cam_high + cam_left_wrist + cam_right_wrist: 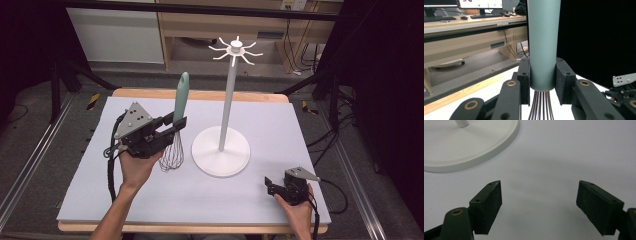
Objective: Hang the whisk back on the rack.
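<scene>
**Whisk held upright beside the hanging stand**

Landmark: the white stand (221, 150), round base on the grey mat (280, 125), tall post, ring of hooks (235, 50) at the top.

Left of the stand: the left gripper (176, 123) is gripping a whisk (176, 125). Jaws are clamping the pale green handle low down, just above where the wires begin; in the left gripper view the handle (543, 45) is sitting squarely between the two black pads, both pressing on it. Handle is pointing up with a slight tilt, wire head (171, 155) hanging below the jaws, just beside the stand's base, apart from it. Cannot tell whether the wires are clear of the mat or brushing it. Handle tip is sitting well below the hooks.

Right of the stand: the right gripper (270, 185) is resting near the front edge of the mat, jaws standing wide with nothing between them. Its own view is looking across bare mat toward the rim of the stand's base (506, 142).

Judgement: the step in hand looks like the carry, whisk picked up and being brought toward the hooks for hanging. Next move is calling for a good lift, then a sideways approach so the handle's end meets one hook. Whether the handle tip has a hanging hole is too small to tell. The base may want steadying by the free gripper.
</scene>
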### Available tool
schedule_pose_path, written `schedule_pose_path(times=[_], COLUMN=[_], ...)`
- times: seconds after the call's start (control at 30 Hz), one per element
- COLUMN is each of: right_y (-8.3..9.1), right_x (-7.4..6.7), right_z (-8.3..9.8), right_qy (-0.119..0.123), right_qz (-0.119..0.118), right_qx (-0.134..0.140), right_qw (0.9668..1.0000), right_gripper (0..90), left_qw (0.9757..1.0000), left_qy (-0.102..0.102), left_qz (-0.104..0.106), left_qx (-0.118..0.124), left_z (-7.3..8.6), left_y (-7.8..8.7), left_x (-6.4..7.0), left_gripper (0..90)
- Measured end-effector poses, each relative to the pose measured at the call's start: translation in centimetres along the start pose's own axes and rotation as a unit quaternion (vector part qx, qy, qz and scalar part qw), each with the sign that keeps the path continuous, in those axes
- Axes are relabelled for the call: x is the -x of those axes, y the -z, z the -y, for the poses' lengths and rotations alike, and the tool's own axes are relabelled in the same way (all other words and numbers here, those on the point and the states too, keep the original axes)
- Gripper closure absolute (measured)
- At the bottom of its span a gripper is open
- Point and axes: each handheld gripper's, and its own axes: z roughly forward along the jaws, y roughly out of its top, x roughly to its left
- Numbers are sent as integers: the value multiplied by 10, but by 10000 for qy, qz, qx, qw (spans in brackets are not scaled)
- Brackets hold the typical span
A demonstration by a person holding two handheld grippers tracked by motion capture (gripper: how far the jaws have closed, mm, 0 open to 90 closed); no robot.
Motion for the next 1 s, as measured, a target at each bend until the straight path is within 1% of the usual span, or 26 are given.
schedule_pose_path(times=[0.13, 0.23, 0.27, 0.37, 0.57, 1.0], right_y=[0, 0, 0, 0, 0, 0], right_x=[0, 0, 0, 0, 0, 1], right_z=[0, 0, 0, 0, 0, 0], right_qy=[-18, -15, -19, -27, -32, -65], right_qz=[-9, -6, -5, -15, -11, -20], right_qx=[-4, -13, -15, -22, -22, -16], right_qw=[10000, 10000, 10000, 10000, 10000, 10000], right_gripper=[210, 210, 209, 210, 210, 210], left_qw=[10000, 10000, 10000, 10000, 10000, 9999], left_qy=[-22, -28, -63, -84, -77, -127], left_qz=[14, 20, 12, 9, 4, 26], left_qx=[-22, -29, -42, -50, -59, -108], left_z=[-5, -6, -8, -9, -15, -30], left_y=[-6, -7, -8, -9, -14, -28], left_x=[0, 1, 2, 2, 1, 3], left_gripper=[686, 685, 686, 685, 685, 685])
